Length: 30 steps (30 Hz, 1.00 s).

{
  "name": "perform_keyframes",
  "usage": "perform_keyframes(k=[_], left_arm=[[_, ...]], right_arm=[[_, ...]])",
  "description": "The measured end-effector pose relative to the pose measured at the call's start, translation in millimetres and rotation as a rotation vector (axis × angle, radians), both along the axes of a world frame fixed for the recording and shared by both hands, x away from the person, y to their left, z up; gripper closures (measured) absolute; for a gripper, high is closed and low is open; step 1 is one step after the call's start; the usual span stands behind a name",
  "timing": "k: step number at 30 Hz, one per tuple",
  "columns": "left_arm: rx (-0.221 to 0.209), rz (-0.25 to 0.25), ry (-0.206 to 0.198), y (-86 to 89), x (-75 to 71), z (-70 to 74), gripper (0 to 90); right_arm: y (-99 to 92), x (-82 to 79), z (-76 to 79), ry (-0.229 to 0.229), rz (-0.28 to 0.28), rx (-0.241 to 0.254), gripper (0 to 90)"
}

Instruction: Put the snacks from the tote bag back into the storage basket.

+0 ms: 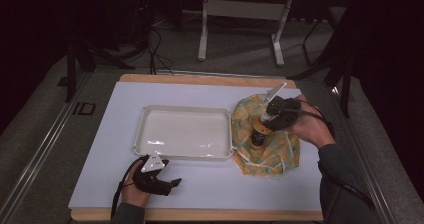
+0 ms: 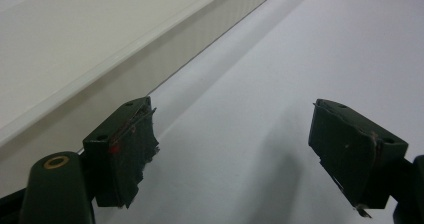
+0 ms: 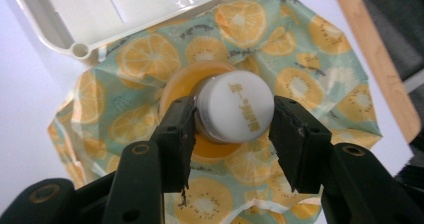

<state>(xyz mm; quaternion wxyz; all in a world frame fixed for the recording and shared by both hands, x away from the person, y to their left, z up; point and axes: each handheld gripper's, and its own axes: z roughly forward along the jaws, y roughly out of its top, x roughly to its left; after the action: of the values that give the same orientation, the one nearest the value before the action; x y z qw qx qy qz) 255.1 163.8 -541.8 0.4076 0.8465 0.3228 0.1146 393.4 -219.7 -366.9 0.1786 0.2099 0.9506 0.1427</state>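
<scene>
A small orange bottle (image 1: 258, 134) with a white cap (image 3: 235, 106) stands upright on a fruit-printed cloth (image 1: 272, 154) right of the tray. My right gripper (image 1: 270, 118) comes down on it from above. In the right gripper view, the right gripper (image 3: 234, 116) has its jaws pressed against both sides of the cap, and the orange body (image 3: 182, 84) shows beneath. My left gripper (image 1: 175, 183) rests low on the white mat by the tray's front left corner. In the left gripper view, the left gripper (image 2: 232, 149) is open with nothing between its jaws.
A shallow white tray (image 1: 142, 129) sits mid-table with nothing in it; its outer wall (image 2: 165, 49) runs just left of my left gripper. The cloth (image 3: 300, 69) overlaps the tray's right corner (image 3: 80, 49). The table's wooden edge (image 3: 375, 59) lies beyond the cloth.
</scene>
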Motion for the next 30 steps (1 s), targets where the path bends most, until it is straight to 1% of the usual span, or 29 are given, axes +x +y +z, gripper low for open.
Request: perform_keyframes(k=[2, 3, 4, 5, 6, 7, 9, 10, 11, 12, 13, 14, 15, 20, 23, 26, 30], left_arm=[[0.0, 0.0, 0.001, 0.0, 0.1, 0.0, 18.8], [0.0, 0.0, 0.001, 0.0, 0.1, 0.0, 18.8], [-0.001, -0.001, 0.001, 0.1, 0.1, 0.0, 18.8], [-0.001, -0.001, 0.001, 0.1, 0.1, 0.0, 18.8], [-0.001, -0.001, 0.001, 0.1, 0.1, 0.0, 18.8], [-0.001, -0.002, 0.0, 0.1, 0.0, 0.0, 18.8], [-0.001, -0.003, 0.0, 0.0, 0.0, 0.0, 18.8], [-0.002, -0.002, 0.0, 0.0, 0.1, -0.1, 18.8], [-0.002, -0.002, 0.0, 0.0, 0.1, -0.1, 18.8], [-0.003, -0.003, -0.001, 0.0, 0.0, -0.1, 18.8], [-0.003, -0.003, -0.001, 0.0, 0.0, -0.1, 18.8], [-0.001, -0.003, 0.0, -0.1, 0.1, -0.1, 18.8], [-0.001, -0.003, 0.0, -0.1, 0.1, -0.1, 18.8], [-0.001, -0.003, -0.001, 0.0, 0.1, -0.1, 18.8], [0.0, -0.003, -0.002, -0.1, 0.0, -0.1, 18.9], [0.0, -0.003, -0.001, 0.0, 0.0, -0.1, 18.9], [-0.001, -0.003, -0.001, 0.0, 0.0, -0.1, 18.8]], right_arm=[[2.6, 3.3, 1.4, 0.028, 0.009, -0.017, 53.7], [2.6, 3.3, 1.4, 0.028, 0.009, -0.017, 53.7], [5.8, 6.2, 2.4, 0.048, 0.018, -0.032, 53.7], [5.8, 6.2, 2.4, 0.048, 0.018, -0.032, 53.7], [7.2, 7.8, 2.7, 0.058, 0.022, -0.037, 53.6], [9.2, 10.3, 3.5, 0.078, 0.026, -0.046, 54.3], [9.3, 11.9, 4.3, 0.086, 0.03, -0.048, 55.0], [8.6, 15.0, 5.5, 0.106, 0.03, -0.045, 56.2], [8.6, 15.0, 5.5, 0.106, 0.03, -0.045, 56.2], [7.9, 17.8, 6.1, 0.13, 0.029, -0.041, 56.8], [7.9, 17.8, 6.1, 0.13, 0.029, -0.041, 56.8], [7.6, 19.8, 6.2, 0.151, 0.024, -0.041, 56.9], [7.7, 20.4, 6.3, 0.16, 0.021, -0.041, 56.9], [9.0, 22.5, 5.0, 0.174, 0.019, -0.035, 55.5], [8.4, 23.4, 5.3, 0.191, 0.002, -0.03, 55.3], [9.4, 24.9, 4.1, 0.203, 0.0, -0.033, 53.7], [10.7, 25.8, 3.9, 0.215, -0.003, -0.039, 54.9]])
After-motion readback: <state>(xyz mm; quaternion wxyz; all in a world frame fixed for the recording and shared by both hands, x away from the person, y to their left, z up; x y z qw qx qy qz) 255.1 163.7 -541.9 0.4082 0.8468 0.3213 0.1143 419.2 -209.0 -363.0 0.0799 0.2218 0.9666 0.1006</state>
